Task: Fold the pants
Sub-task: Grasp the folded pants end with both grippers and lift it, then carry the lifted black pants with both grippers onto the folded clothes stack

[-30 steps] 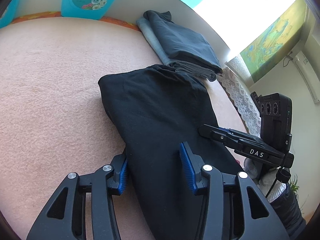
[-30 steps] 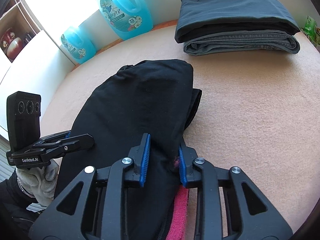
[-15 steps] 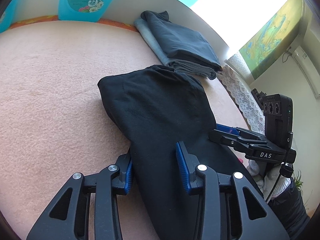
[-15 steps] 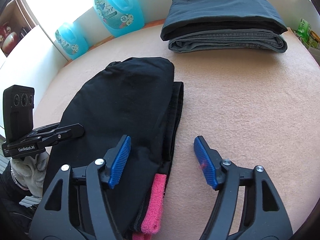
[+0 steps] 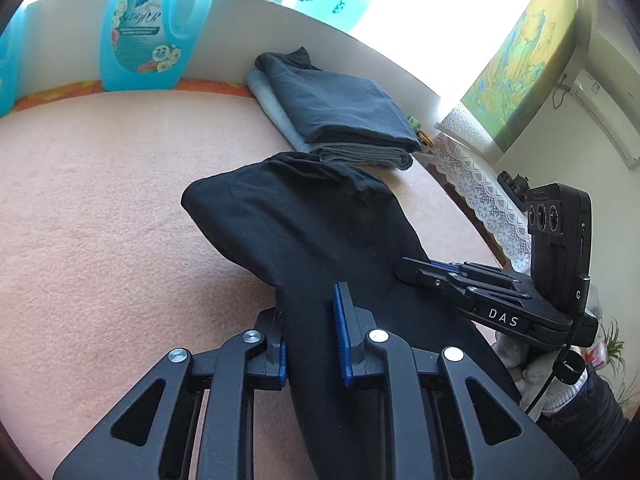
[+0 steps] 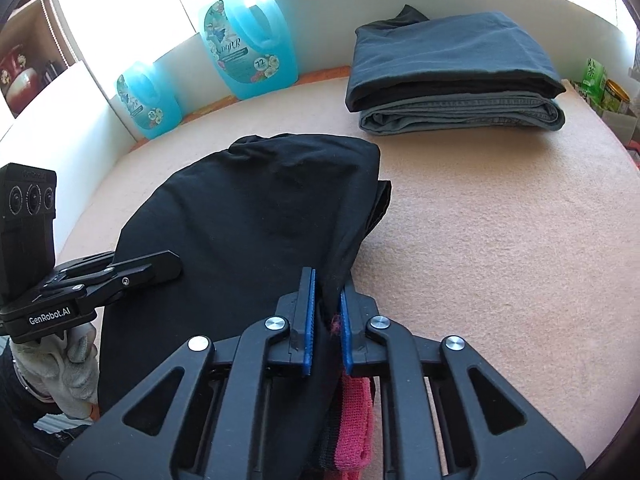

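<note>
Black pants [image 5: 300,232] lie folded lengthwise on a peach blanket [image 5: 100,200], their far end bunched. My left gripper [image 5: 312,344] has its jaws closing on the pants' near left edge, and cloth fills the gap between the blue pads. In the right wrist view the same pants [image 6: 248,208] run up to my right gripper [image 6: 326,320], whose jaws are closing tight on the right edge; a pink waistband [image 6: 354,420] hangs below it. The cloth near both grippers is raised off the blanket. Each gripper shows in the other's view: the right gripper [image 5: 416,270] and the left gripper [image 6: 160,264].
A folded stack of dark and grey garments [image 6: 452,76] sits at the far right of the blanket [image 6: 500,240]. Two blue detergent bottles [image 6: 248,52] [image 6: 146,100] stand against the white back wall. Gloved hands [image 6: 60,368] hold the grippers. A lace-covered surface [image 5: 480,188] lies beyond the right edge.
The right gripper opened wide half a second ago and has now closed again on the pants' right edge. The left jaws narrowed onto the left edge, and both rose slightly with the cloth.
</note>
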{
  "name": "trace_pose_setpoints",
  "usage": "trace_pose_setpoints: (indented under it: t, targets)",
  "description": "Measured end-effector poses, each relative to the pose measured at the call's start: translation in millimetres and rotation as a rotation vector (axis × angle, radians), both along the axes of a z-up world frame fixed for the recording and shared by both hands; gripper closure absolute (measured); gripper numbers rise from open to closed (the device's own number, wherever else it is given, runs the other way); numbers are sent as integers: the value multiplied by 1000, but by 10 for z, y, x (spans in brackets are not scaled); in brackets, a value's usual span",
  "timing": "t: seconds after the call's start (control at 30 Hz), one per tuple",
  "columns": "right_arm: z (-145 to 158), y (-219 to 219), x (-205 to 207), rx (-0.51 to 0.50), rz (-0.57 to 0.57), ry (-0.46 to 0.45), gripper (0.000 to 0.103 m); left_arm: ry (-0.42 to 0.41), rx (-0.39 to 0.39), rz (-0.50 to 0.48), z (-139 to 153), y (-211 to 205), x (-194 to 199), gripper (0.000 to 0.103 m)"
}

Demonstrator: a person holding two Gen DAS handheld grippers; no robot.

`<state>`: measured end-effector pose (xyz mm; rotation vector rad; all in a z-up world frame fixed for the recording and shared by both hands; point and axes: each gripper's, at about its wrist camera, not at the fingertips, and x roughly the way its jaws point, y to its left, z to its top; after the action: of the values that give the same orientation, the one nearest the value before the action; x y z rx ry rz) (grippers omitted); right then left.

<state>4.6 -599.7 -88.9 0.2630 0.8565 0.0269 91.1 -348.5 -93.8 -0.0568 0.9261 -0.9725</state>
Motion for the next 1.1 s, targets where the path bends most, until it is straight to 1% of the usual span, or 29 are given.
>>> trace_pose_setpoints:
  t: [0.1, 0.23, 0.43, 0.6, 0.7, 0.8, 1.0, 1.1]
  targets:
    - [102, 31, -57, -15, 0, -25, 92, -22, 0, -4, 48, 15, -51, 90]
    - [296, 91, -170, -35, 4, -74, 93, -35, -22, -3, 156, 23, -93, 91]
    - [533, 174, -257, -70, 7, -121, 94, -88, -39, -21, 391, -77, -161, 92]
    - [801, 242, -309, -93, 5, -196, 95, -147, -68, -23, 674, -113, -151, 92]
    - [1002, 232, -334, -99, -13, -251, 95, -206, -81, -28, 878, -175, -136, 93]
    - [1225, 210, -343, -115, -29, -310, 96, -240, -103, -38, 1061, -252, -90, 93]
    - [1660, 164, -283, -163, -48, -397, 97, -288, -148, -72, 1362, -468, -41, 92]
    - [1785, 117, -195, -195, -58, -421, 97, -353, -157, -91, 1492, -633, -55, 92]
